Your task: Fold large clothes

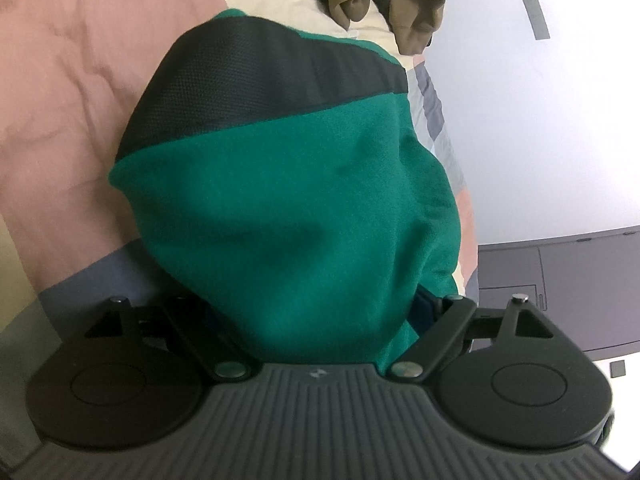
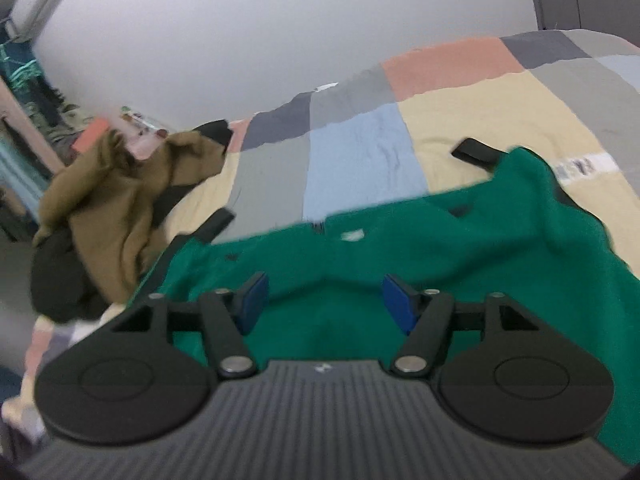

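Observation:
A green garment (image 1: 280, 200) with a black mesh band (image 1: 260, 80) bulges up in a thick fold right in front of my left gripper (image 1: 320, 304). The left jaws stand wide apart, and the cloth fills the gap and hides the fingertips; only a sliver of one blue pad (image 1: 424, 312) shows. In the right wrist view the same green garment (image 2: 440, 248) lies spread across the bed. My right gripper (image 2: 324, 300) hovers over its near part, open, with both blue pads (image 2: 252, 300) bare and nothing between them.
A patchwork quilt (image 2: 352, 160) covers the bed. A crumpled brown garment (image 2: 120, 200) and a dark cloth (image 2: 60, 280) lie at its left edge. A black strap (image 2: 474, 152) sticks out behind the green garment. A dark cabinet (image 1: 560, 280) stands beside the bed by a white wall.

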The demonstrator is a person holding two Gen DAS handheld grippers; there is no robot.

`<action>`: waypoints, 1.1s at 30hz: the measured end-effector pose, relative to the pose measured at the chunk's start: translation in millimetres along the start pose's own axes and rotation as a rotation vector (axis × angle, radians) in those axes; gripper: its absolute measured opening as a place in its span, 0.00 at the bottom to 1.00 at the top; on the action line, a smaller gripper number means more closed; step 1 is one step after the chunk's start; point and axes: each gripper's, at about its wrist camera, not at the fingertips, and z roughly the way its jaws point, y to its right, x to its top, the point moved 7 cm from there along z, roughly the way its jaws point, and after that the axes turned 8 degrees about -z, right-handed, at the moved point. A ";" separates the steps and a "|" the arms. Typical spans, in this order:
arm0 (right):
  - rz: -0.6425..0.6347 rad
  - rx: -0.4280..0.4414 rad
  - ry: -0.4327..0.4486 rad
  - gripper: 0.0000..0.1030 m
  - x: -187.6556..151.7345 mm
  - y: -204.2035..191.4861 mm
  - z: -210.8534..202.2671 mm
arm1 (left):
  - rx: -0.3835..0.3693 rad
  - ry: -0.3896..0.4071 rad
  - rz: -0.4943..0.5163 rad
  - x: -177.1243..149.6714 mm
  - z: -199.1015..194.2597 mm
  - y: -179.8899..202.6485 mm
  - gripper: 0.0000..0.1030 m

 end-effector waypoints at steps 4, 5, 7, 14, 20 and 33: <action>0.002 0.031 0.023 0.64 -29.4 6.9 -42.9 | 0.011 0.024 0.018 -2.3 -2.2 2.2 0.85; 0.011 0.047 0.028 0.65 -38.5 7.5 -53.8 | 0.013 0.025 0.014 -2.2 -2.9 2.0 0.85; 0.041 0.083 0.022 0.65 -54.0 9.9 -67.3 | 0.020 0.027 0.010 -3.0 -3.9 2.2 0.85; 0.208 0.260 -0.017 0.86 -100.7 6.5 -87.8 | 0.040 0.053 0.018 -5.5 -7.6 1.9 0.86; 0.537 0.399 -0.156 0.87 -135.2 22.4 -60.1 | 0.030 0.050 -0.017 -6.3 -6.3 -2.0 0.87; 0.862 0.245 -0.012 0.88 -147.3 92.4 -55.9 | -0.031 0.028 -0.104 -7.1 -2.3 -7.4 0.87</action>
